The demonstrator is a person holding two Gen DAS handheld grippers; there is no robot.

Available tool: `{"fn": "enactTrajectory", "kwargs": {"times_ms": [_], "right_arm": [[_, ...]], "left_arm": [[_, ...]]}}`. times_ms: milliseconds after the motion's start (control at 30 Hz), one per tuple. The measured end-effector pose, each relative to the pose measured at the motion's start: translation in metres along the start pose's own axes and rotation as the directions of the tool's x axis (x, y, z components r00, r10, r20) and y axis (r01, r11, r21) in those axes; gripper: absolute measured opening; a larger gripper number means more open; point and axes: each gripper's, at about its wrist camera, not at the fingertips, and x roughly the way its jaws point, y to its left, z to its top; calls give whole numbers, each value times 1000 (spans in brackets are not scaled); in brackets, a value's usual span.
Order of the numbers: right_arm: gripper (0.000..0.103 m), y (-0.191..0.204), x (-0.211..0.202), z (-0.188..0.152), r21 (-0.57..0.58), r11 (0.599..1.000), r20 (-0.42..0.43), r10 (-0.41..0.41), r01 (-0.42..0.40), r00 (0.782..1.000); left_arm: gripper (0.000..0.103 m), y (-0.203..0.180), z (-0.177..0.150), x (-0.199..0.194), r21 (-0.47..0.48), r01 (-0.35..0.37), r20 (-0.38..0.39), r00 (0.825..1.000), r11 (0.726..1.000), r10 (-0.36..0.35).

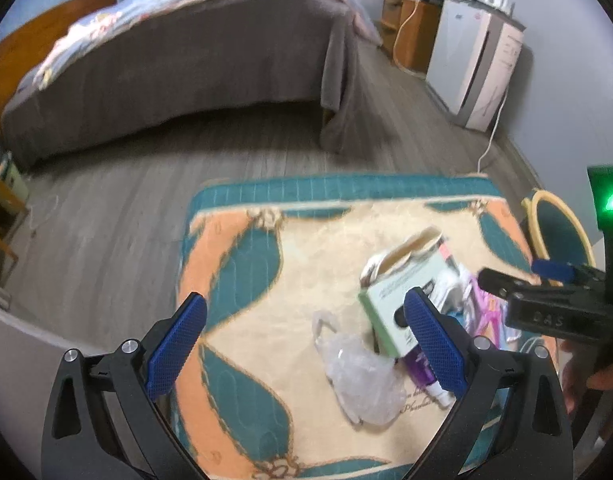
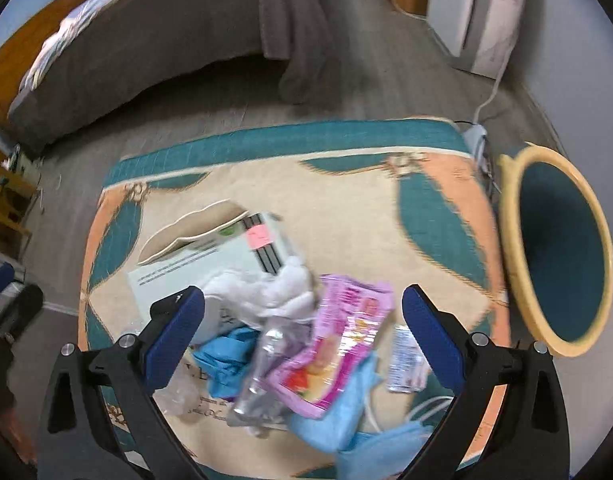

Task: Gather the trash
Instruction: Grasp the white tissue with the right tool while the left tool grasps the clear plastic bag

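**Trash pile under both grippers, bin off to the right**

I hold both grippers above the rug (image 2: 438, 216); the left gripper (image 1: 306, 344) and the right gripper (image 2: 302, 340) have their jaws spread wide, holding nothing. The trash lies in one heap: a pink wrapper (image 2: 338, 340), a white carton (image 2: 226, 256), a crumpled plastic bag (image 1: 362, 376). The pieces overlap, so I think a grip may drag neighbours along. The bin (image 2: 562, 256) beside the rug looks empty.
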Motion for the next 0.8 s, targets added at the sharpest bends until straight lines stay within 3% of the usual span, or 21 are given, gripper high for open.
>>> {"fn": "enactTrajectory", "kwargs": {"times_ms": [233, 300, 367, 433, 500, 600, 667, 733, 800], "right_arm": [[76, 18, 17, 3, 44, 998, -57, 52, -49, 997], [63, 17, 22, 4, 61, 997, -82, 58, -53, 995], [57, 15, 28, 4, 72, 996, -107, 66, -58, 992], [41, 15, 31, 4, 59, 997, -124, 64, -57, 990], [13, 14, 33, 6, 43, 997, -143, 68, -62, 987], [11, 8, 31, 6, 61, 994, -149, 93, -85, 985], [11, 9, 28, 6, 47, 994, -141, 106, -100, 984], [10, 11, 22, 8, 25, 995, -124, 101, -99, 987], [10, 11, 12, 11, 3, 996, -95, 93, -94, 991]], "left_arm": [[98, -5, -34, 37, -21, 17, -83, 996, 1000, -19], [98, -12, -41, 44, 11, 9, -95, 995, 1000, -8], [98, -19, -48, 51, 40, 27, -112, 993, 999, -23], [97, -25, -54, 61, 57, 50, -153, 987, 997, -41], [96, -28, -57, 70, 54, 54, -186, 982, 997, -43], [93, -30, -63, 81, 42, 46, -227, 973, 998, -35], [78, -30, -66, 88, 44, 54, -256, 966, 998, -41], [54, -32, -68, 94, 58, 59, -291, 956, 997, -39], [41, -32, -68, 94, 77, 43, -294, 956, 996, -19]]}}
